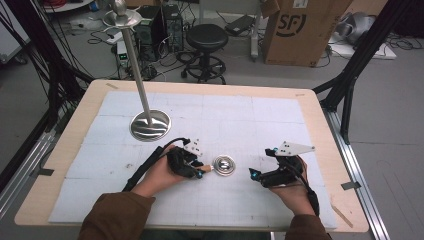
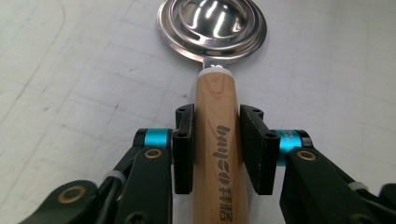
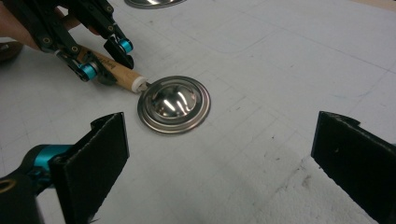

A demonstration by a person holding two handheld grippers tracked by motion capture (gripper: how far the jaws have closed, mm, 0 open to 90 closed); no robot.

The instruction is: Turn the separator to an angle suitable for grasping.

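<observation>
A small utensil lies on the white mat, with a round ridged steel head (image 1: 224, 165) (image 2: 212, 23) (image 3: 173, 103) and a light wooden handle (image 2: 217, 140) (image 3: 122, 74) printed with black lettering. My left gripper (image 1: 200, 172) (image 2: 217, 135) (image 3: 105, 58) is shut on that handle, one pad pressed on each side, just behind the head. My right gripper (image 1: 254, 174) (image 3: 224, 140) hovers a short way to the right of the head, its jaws wide open with nothing between them.
A tall steel stand rises from a round base (image 1: 150, 125) at the mat's back left and carries a dish with a ball on top (image 1: 122, 17). White gridded mat (image 1: 250, 120) covers the wooden table. Beyond the table stand a black stool (image 1: 206, 37) and a cardboard box (image 1: 300, 30).
</observation>
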